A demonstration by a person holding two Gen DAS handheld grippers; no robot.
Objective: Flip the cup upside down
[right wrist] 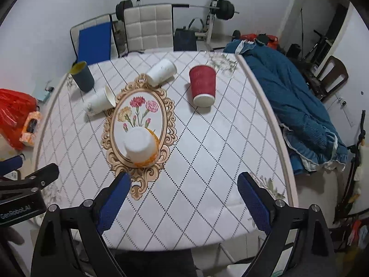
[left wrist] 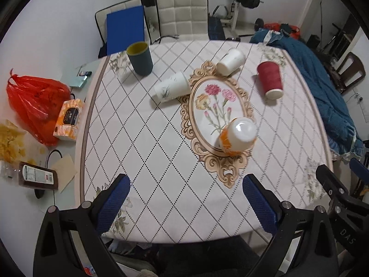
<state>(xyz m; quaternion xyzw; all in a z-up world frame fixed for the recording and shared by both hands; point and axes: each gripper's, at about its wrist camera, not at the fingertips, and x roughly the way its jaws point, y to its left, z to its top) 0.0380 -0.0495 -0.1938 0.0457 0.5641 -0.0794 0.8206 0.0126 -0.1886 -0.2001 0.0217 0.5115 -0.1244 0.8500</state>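
An orange-and-white paper cup (left wrist: 238,137) (right wrist: 141,147) stands upside down on the flower medallion of the tablecloth. A red ribbed cup (left wrist: 270,79) (right wrist: 203,85) stands upside down at the right. Two white cups (left wrist: 171,87) (left wrist: 230,61) lie on their sides; they also show in the right wrist view (right wrist: 99,101) (right wrist: 161,71). A dark blue cup with a yellow inside (left wrist: 140,57) (right wrist: 82,75) stands upright at the far left. My left gripper (left wrist: 185,198) and my right gripper (right wrist: 184,195) are both open and empty above the table's near edge.
A patterned tablecloth (left wrist: 143,138) covers the table. A blue blanket (right wrist: 288,97) lies along the right side. A red bag (left wrist: 34,101) and an orange tissue pack (left wrist: 69,118) lie on the surface to the left. White chairs (left wrist: 182,13) stand behind.
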